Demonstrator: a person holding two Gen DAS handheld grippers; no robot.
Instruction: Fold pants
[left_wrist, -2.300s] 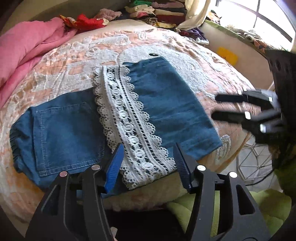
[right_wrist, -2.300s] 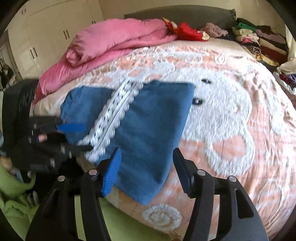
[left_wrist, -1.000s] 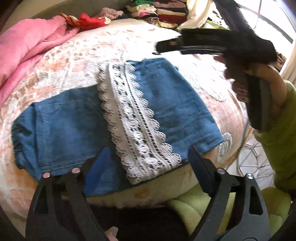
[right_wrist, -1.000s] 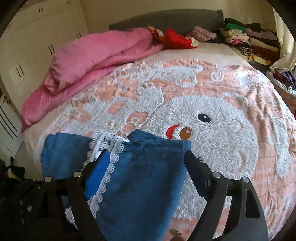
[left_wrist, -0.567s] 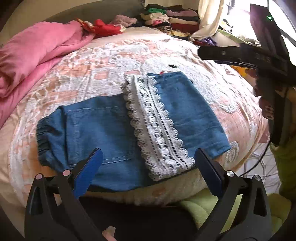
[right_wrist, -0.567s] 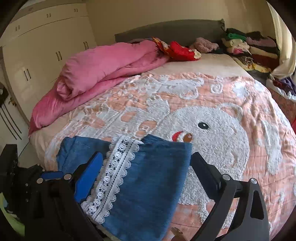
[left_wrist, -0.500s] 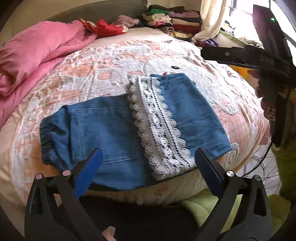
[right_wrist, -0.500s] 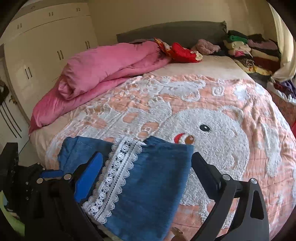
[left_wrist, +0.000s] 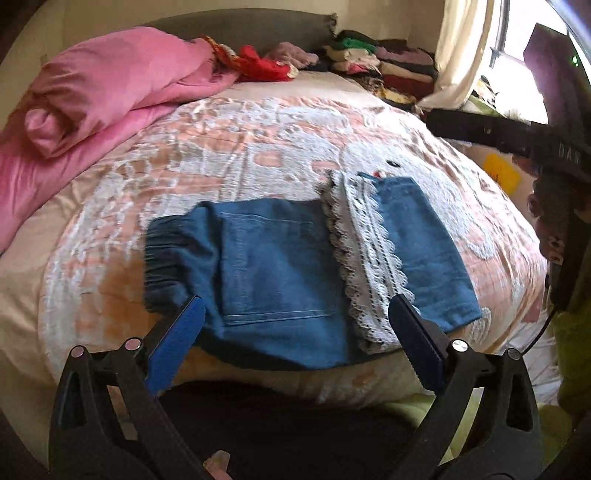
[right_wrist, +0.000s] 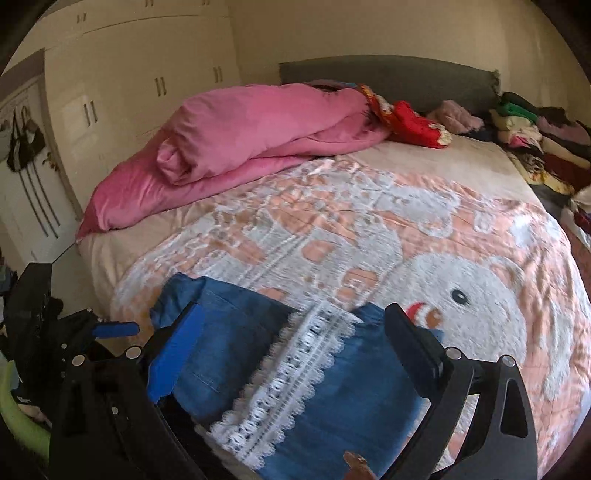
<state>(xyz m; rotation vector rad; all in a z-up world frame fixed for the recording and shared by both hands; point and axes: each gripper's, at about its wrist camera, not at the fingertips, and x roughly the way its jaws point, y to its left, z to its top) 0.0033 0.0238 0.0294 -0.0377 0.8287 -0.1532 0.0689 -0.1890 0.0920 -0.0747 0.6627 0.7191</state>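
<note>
Blue denim pants (left_wrist: 280, 269) lie folded on the bed near its front edge, the leg end with a white lace hem (left_wrist: 365, 258) laid across the top. The elastic waistband (left_wrist: 162, 254) is at the left. My left gripper (left_wrist: 295, 343) is open and empty, held above the pants' near edge. My right gripper (right_wrist: 295, 354) is open and empty over the pants (right_wrist: 332, 398), and shows at the right of the left wrist view (left_wrist: 480, 129). The left gripper shows at the left of the right wrist view (right_wrist: 114, 328).
The bed has a peach and white bear blanket (right_wrist: 406, 229). A pink duvet (right_wrist: 251, 129) lies at the back left. Stacked clothes (left_wrist: 388, 70) sit at the back right by a window. A white wardrobe (right_wrist: 140, 85) stands left of the bed.
Both grippers have opened wide and drawn back and up from the pants. The pants have stayed folded in place.
</note>
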